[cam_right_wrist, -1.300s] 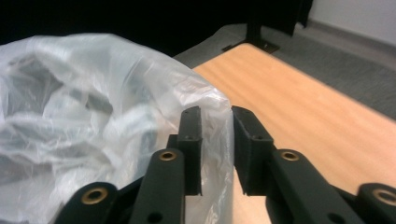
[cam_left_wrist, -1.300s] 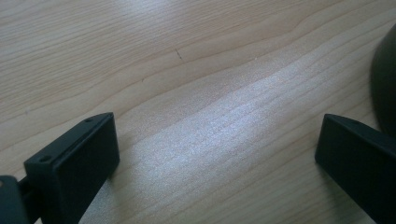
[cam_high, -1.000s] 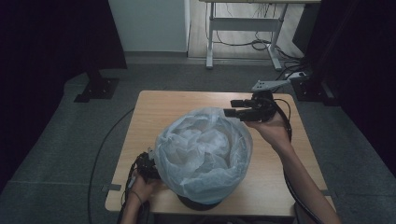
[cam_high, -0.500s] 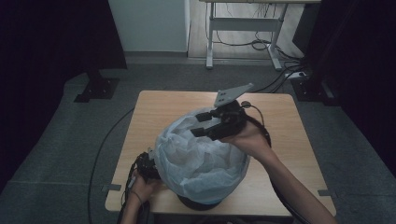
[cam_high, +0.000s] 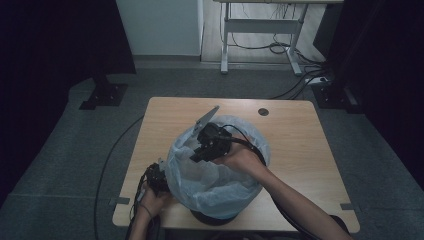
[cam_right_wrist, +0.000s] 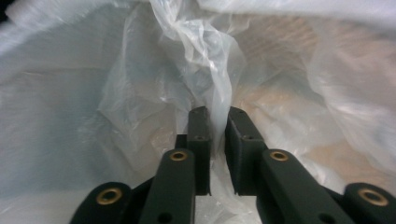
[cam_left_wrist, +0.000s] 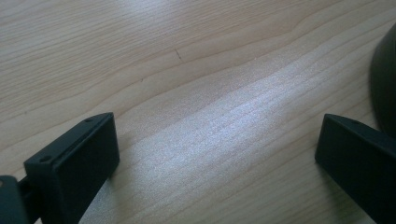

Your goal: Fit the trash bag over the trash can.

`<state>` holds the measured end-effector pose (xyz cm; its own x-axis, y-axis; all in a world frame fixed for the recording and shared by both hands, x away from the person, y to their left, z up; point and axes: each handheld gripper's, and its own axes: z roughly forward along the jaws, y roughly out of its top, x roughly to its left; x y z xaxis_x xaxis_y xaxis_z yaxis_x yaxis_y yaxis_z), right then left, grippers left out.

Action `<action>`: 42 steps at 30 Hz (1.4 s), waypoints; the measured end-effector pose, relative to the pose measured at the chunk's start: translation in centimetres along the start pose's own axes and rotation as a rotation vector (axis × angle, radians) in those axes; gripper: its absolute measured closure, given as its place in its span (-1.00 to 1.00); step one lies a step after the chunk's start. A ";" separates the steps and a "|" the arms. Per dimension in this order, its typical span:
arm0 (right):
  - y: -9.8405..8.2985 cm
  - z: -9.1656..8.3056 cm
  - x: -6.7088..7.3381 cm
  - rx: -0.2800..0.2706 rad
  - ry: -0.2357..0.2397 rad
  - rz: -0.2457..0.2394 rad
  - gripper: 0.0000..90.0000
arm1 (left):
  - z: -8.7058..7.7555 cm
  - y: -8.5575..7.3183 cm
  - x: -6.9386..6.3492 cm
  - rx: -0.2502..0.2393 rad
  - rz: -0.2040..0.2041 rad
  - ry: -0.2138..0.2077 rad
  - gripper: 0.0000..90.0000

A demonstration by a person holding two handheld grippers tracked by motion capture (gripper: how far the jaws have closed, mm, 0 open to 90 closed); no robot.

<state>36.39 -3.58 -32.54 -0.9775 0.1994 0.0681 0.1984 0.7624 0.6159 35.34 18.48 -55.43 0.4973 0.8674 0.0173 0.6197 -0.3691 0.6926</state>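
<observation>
A dark bin (cam_high: pixel 211 217) lined with a thin white plastic bag (cam_high: pixel 220 182) stands near the front of the wooden table (cam_high: pixel 300 135). My right gripper (cam_high: pixel 198 153) reaches down into the bag's mouth from the right. Its jaws have just been closing, and in the right gripper view the right gripper (cam_right_wrist: pixel 217 114) is shut on a raised fold of the bag (cam_right_wrist: pixel 212 70). My left gripper (cam_high: pixel 156 176) rests low beside the bin's left side. In the left gripper view the left gripper (cam_left_wrist: pixel 217 140) stands wide open over bare table (cam_left_wrist: pixel 187 70), with the bin's dark wall (cam_left_wrist: pixel 385 84) at the right edge.
A round cable hole (cam_high: pixel 263 111) sits near the table's far edge. Behind the table stand a white desk frame (cam_high: pixel 260 30), floor cables with a power strip (cam_high: pixel 320 80), and a black stand foot (cam_high: pixel 102 95) at the left.
My right gripper swung from the table's back right leftward and down into the bag, and its jaws closed on the plastic. The puffed-up bag is now pushed in. The left hand stayed put.
</observation>
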 end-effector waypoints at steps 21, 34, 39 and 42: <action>0.1 -5.4 -0.3 -0.075 -0.103 0.000 0.03 | 0.0 0.0 0.0 0.000 0.000 0.000 -1.00; -0.1 -3.5 -3.0 0.050 -0.272 0.081 0.50 | 0.0 0.0 0.0 0.000 0.000 0.000 -1.00; 0.2 -0.9 -2.8 0.141 -0.256 0.059 0.50 | 0.0 0.0 0.0 0.000 0.001 0.000 -1.00; -0.1 0.7 -2.7 0.202 -0.224 0.056 0.50 | 0.0 0.0 0.0 0.000 0.000 0.000 -1.00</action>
<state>39.07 -3.74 -33.31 -0.9292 0.3584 -0.0907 0.2838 0.8486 0.4464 35.33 18.47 -55.43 0.4975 0.8673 0.0175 0.6195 -0.3694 0.6926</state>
